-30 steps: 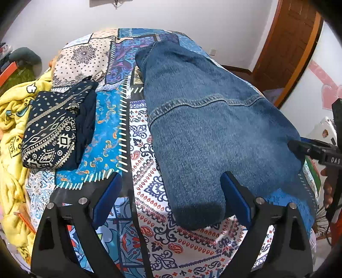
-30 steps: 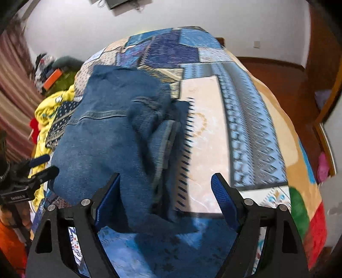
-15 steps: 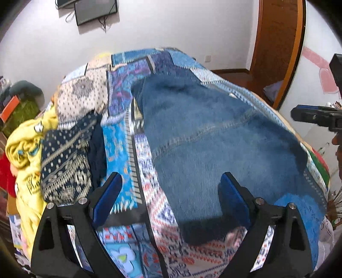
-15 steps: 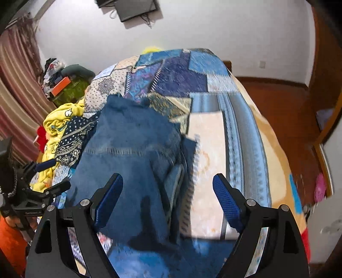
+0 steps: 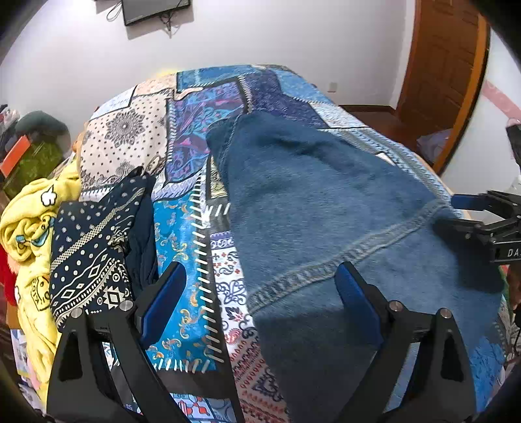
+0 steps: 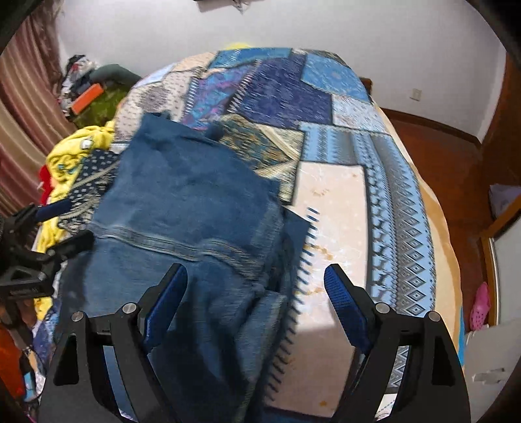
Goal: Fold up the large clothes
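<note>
Denim garment (image 5: 325, 208) lies spread on the bed's patchwork cover (image 5: 182, 247), centre frame; left tool (image 5: 260, 293) and right tool (image 6: 255, 289) both released, holding nothing.

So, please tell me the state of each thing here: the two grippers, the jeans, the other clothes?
left gripper: open, holding nothing
right gripper: open, holding nothing
denim garment: spread on the bed, not gripped
patterned navy cloth: folded, lying beside it
yellow garment: crumpled heap

Patchwork bedspread (image 5: 182, 247), wall TV (image 5: 153, 9), wood door (image 5: 443, 61)
</note>
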Demonstrator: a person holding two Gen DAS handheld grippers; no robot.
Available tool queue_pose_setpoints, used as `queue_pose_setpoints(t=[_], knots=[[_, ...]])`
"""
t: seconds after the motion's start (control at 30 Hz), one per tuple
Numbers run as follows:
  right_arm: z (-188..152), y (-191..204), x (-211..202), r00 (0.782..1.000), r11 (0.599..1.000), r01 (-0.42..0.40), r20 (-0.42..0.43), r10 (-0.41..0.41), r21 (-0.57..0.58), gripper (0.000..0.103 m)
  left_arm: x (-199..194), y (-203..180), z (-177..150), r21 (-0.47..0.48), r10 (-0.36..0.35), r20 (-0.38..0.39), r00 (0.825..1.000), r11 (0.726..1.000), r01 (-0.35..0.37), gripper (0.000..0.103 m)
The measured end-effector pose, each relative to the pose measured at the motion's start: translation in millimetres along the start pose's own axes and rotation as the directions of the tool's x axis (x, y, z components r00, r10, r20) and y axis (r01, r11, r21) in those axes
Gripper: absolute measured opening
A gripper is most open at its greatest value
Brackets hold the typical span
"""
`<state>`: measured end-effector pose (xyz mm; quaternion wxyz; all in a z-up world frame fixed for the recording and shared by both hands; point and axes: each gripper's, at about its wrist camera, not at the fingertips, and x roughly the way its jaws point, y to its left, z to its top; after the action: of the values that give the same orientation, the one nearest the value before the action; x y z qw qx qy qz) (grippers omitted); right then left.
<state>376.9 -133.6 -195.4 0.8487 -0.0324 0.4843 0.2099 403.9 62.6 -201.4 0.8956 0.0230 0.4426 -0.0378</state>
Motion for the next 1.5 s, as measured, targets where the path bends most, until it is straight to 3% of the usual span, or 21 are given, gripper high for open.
queue_pose_setpoints(t=[0.1,0.23,0.33,0.53,0.6,0.77,0.83,0.9,1.03,1.13,1.3,1.37,1.5], knots=[[-1.8,-15.7,-2.8,1.0,0.999,-0.021,0.006,0.021,0.039,0.083,2.7,9.4,0.0,-0.026,0.003,0.006,1.0,1.0,-0.003,0.094],[-2.1,-26.9,-22.9,0.998,0.997,-0.01,0.062,0.005,0.078,0.084,-9.1,19.5,2.7,-0.063,0.051,0.037,0.998,0.997,-0.048,0.094],[-1.0,-27.8,-39.4,0.995,0.996,0.014,0.101,-0.022,0.084,0.084,-22.5,25.6,4.1,-0.08,0.039,0.055,0.998,0.996,-0.035,0.094],[-9.5,-21.9,-39.7,0.985,0.978,-0.169,0.051,0.164,0.121,0.084,-36.3,21.5,-10.0,-0.082,-0.08,0.016,0.997,0.993,0.081,0.094],[-18.5,-19.0,-27.4,0.974,0.964,-0.223,-0.001,0.225,0.145,0.084,-32.5,19.8,-19.8,-0.104,-0.158,-0.032,0.987,0.982,0.154,0.094],[-41.9,-21.5,9.0,0.946,0.938,-0.27,-0.122,0.301,0.217,0.084,-13.8,19.4,-39.0,-0.19,-0.284,-0.122,0.951,0.947,0.258,0.094],[-47.1,-29.4,18.3,0.92,0.904,-0.325,-0.128,0.37,0.279,0.086,-5.2,25.2,-42.1,-0.259,-0.341,-0.125,0.932,0.918,0.301,0.094],[-48.0,-36.7,27.6,0.891,0.867,-0.369,-0.14,0.432,0.334,0.088,7.8,34.0,-42.8,-0.352,-0.422,-0.128,0.898,0.865,0.356,0.094],[-44.4,-39.7,44.8,0.849,0.828,-0.428,-0.153,0.506,0.363,0.088,29.7,40.0,-41.0,-0.439,-0.516,-0.128,0.847,0.795,0.418,0.094],[-40.3,-38.7,53.4,0.83,0.81,-0.46,-0.148,0.538,0.364,0.088,40.6,37.9,-36.4,-0.456,-0.551,-0.128,0.825,0.771,0.445,0.095],[-33.2,-42.1,65.3,0.8,0.781,-0.493,-0.153,0.58,0.383,0.091,57.1,28.3,-26.4,-0.47,-0.568,-0.146,0.81,0.76,0.449,0.095],[-33.2,-40.8,64.4,0.802,0.781,-0.49,-0.152,0.578,0.387,0.091,63.1,22.8,-20.2,-0.47,-0.567,-0.154,0.81,0.763,0.444,0.094],[-35.5,-38.6,58.1,0.817,0.789,-0.475,-0.138,0.56,0.388,0.086,66.8,15.7,-13.6,-0.459,-0.544,-0.142,0.827,0.776,0.432,0.09]])
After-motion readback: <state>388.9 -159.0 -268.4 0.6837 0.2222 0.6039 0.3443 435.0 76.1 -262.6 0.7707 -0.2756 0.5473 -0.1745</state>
